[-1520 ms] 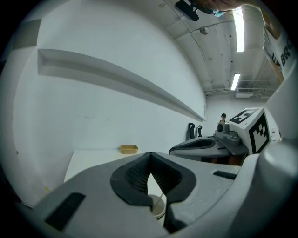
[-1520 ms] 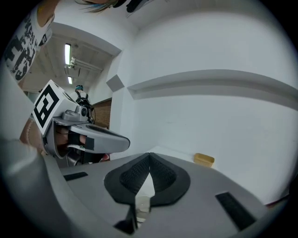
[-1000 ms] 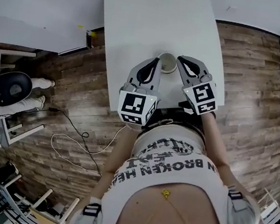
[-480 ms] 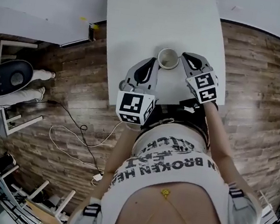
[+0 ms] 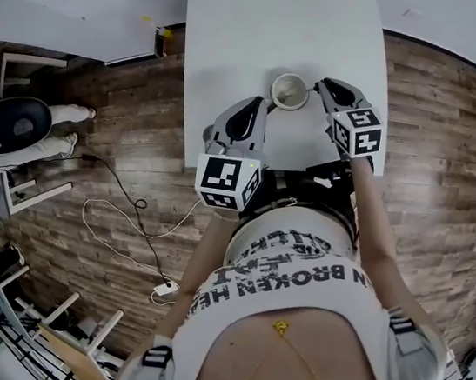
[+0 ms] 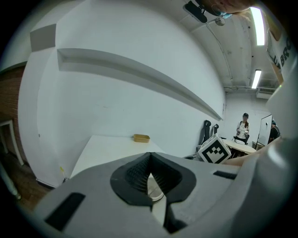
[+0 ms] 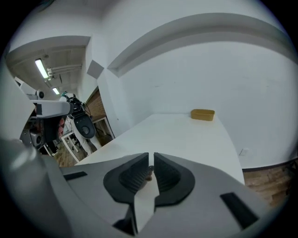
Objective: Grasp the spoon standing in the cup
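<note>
1. The pale round cup (image 5: 289,89) stands in the near half of the white rectangular surface (image 5: 244,19), between the two grippers. The spoon it should hold is too small to make out from the head view, so I cannot tell which way it leans
2. The left grey two-jaw gripper (image 5: 261,105) sits just left of the cup, its jaws pressed together on nothing. The cup's rim shows low behind its ribbed pads (image 6: 135,174)
3. The right grey two-jaw gripper (image 5: 325,86) sits just right of the cup, its jaws also closed down to a thin slit. A small brownish speck (image 7: 148,175) shows in that slit, and I cannot tell what it is
4. Risk: neither gripper can take the spoon's handle while its jaws are closed. A closed tip pushed at the handle would likely swing the spoon round the rim or tip the cup
5. Risk: the grippers crowd the cup from both sides. A jaw that spreads there may strike the wall and shove the cup toward the near edge
6. Risk: a thin handle caught only at the jaw tips may slip out. Pulled sideways instead of straight up, it could lever the cup over
</note>
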### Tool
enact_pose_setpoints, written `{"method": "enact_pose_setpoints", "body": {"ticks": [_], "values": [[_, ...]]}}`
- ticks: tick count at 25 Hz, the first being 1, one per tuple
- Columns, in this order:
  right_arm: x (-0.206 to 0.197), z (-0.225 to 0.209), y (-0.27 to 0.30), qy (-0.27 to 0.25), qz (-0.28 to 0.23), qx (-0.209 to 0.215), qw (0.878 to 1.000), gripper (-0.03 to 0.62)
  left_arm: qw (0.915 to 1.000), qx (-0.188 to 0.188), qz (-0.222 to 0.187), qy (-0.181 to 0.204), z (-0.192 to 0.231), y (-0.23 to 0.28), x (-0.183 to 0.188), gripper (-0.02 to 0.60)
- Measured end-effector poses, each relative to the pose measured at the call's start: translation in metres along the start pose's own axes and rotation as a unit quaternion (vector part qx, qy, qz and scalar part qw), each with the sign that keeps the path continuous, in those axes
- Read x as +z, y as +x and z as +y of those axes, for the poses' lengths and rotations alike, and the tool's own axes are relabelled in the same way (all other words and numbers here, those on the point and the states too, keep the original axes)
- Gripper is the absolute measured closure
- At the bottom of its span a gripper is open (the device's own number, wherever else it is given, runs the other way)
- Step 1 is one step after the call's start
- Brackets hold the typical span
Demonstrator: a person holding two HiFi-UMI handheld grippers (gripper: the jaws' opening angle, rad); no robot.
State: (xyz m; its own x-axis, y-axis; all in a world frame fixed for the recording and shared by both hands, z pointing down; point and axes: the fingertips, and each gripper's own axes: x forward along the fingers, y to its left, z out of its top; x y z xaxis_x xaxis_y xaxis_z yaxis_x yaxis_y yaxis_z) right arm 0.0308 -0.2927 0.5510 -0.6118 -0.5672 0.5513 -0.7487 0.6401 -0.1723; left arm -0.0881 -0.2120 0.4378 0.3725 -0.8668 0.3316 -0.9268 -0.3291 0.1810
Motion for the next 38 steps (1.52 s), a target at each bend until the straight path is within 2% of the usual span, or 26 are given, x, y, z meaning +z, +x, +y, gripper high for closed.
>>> {"method": "enact_pose_setpoints", "body": {"ticks": [1,2,3,8,13,19,23,30,38], "values": [[-0.001,-0.002,0.001,0.008,0.001,0.001,1.0,0.572,1.0,0.003,0.0,-0.001,0.0,-0.001,0.0,0.586],[-0.003,-0.005,0.001,0.016,0.002,0.001,1.0,0.518,1.0,0.006,-0.001,-0.003,0.001,-0.002,-0.001,0.586],[-0.005,-0.007,0.002,0.026,0.004,0.001,1.0,0.497,1.0,0.008,-0.001,-0.004,0.002,-0.004,-0.002,0.586],[-0.013,-0.011,0.01,0.085,0.012,0.02,0.996,0.456,0.9997,0.021,-0.002,-0.012,0.008,-0.011,-0.004,0.586],[-0.02,-0.003,0.02,0.144,0.023,0.067,0.987,0.45,0.9994,0.029,-0.003,-0.016,0.015,-0.015,-0.004,0.586],[-0.032,-0.004,0.028,0.216,0.033,0.097,0.971,0.462,0.9993,0.033,-0.005,-0.018,0.015,-0.016,-0.004,0.586],[-0.032,-0.004,0.028,0.213,0.039,0.095,0.972,0.53,0.9992,0.035,-0.005,-0.019,0.017,-0.017,-0.003,0.586],[-0.019,0.007,0.025,0.162,0.044,0.105,0.98,0.54,0.9994,0.029,-0.008,-0.016,0.018,-0.013,0.002,0.585],[-0.005,0.019,0.018,0.137,0.036,0.12,0.983,0.548,0.9996,0.017,-0.011,-0.02,0.016,-0.011,0.002,0.586]]}}
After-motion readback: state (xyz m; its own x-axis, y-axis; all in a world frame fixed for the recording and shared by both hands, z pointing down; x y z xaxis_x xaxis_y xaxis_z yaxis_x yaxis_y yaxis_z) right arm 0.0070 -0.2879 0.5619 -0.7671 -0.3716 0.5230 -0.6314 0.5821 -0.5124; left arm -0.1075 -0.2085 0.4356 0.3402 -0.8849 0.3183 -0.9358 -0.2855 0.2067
